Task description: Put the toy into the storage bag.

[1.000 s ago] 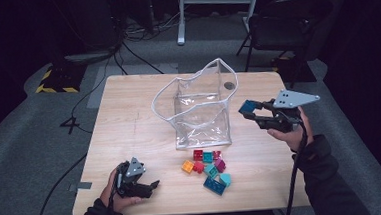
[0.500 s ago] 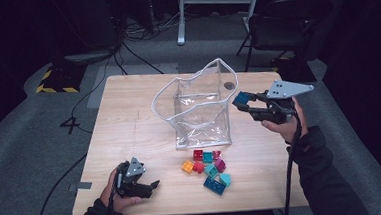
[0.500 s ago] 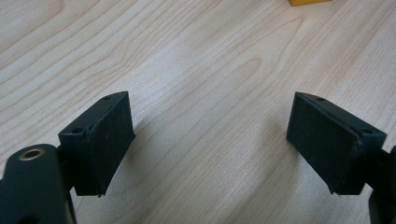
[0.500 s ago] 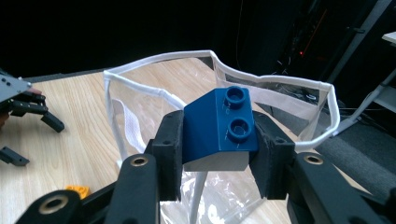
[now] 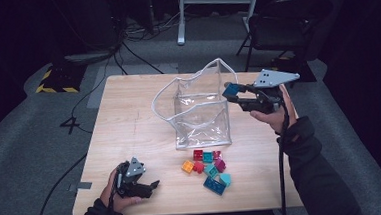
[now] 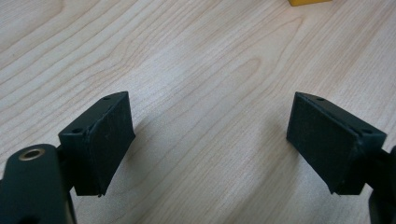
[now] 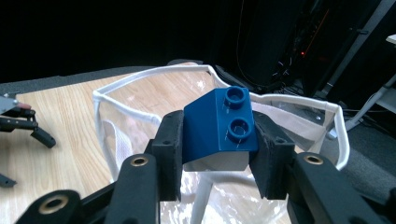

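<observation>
Holding blue brick (image 7: pixel 219 126) clamped tight in right gripper (image 5: pixel 238 96), centring over clear bag (image 5: pixel 199 112) before letting go; left gripper (image 5: pixel 152 186) resting near-left, jaws apart, empty.

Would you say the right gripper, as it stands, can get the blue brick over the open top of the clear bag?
Probably yes. The right gripper, shut on the blue brick, is at the rim of the clear bag, whose top gapes open, with nothing between them.
</observation>
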Demonstrator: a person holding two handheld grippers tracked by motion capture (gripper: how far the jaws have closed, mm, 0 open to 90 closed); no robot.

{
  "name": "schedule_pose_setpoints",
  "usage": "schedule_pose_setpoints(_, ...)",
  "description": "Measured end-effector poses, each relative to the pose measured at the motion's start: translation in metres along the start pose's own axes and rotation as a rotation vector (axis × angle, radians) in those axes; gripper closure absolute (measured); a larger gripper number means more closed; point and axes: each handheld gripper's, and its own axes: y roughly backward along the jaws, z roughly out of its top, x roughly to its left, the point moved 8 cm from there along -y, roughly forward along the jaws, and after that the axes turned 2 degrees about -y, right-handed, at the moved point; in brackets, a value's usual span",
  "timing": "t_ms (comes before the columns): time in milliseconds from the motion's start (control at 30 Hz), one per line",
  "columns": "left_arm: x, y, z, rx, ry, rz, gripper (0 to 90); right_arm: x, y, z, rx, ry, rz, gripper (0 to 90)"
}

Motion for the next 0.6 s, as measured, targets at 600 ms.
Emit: schedule_pose_setpoints(600, 0.0, 0.0, 0.0, 0.0, -0.001, 0.0, 15.1, -0.008, -0.045, 0.007, 0.085, 0.005, -0.019, 59.6)
